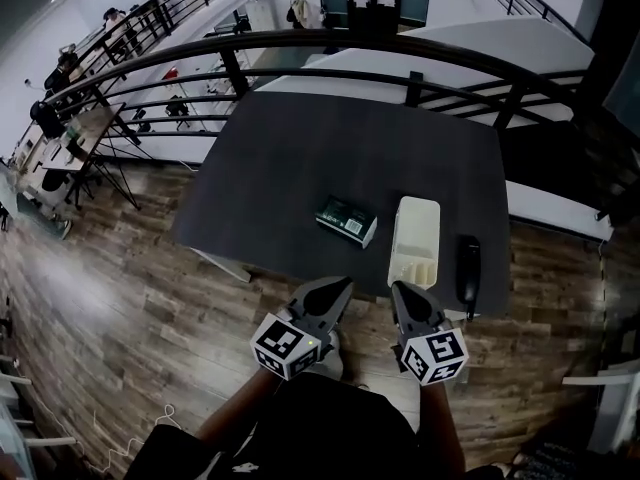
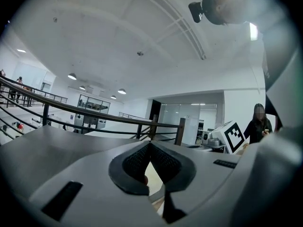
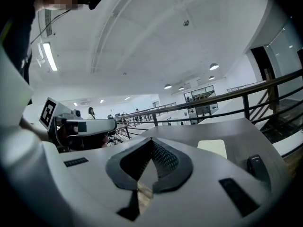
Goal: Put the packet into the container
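Observation:
A dark green packet (image 1: pixel 346 218) lies flat on the dark table (image 1: pixel 300 168), near its front edge. Just right of it stands a long cream container (image 1: pixel 415 241), open at the top, which also shows as a pale patch in the right gripper view (image 3: pixel 212 148). Both grippers hover in front of the table edge, below the packet and container and apart from them. My left gripper (image 1: pixel 343 284) (image 2: pixel 150 143) is shut with nothing in it. My right gripper (image 1: pixel 399 289) (image 3: pixel 152 141) is shut and empty too, its tips pointing at the container's near end.
A black handheld device (image 1: pixel 468 266) (image 3: pixel 255 164) lies on the table right of the container. A dark metal railing (image 1: pixel 330 43) curves behind the table. Wooden floor (image 1: pixel 120 268) lies to the left and below. People stand far off in the hall.

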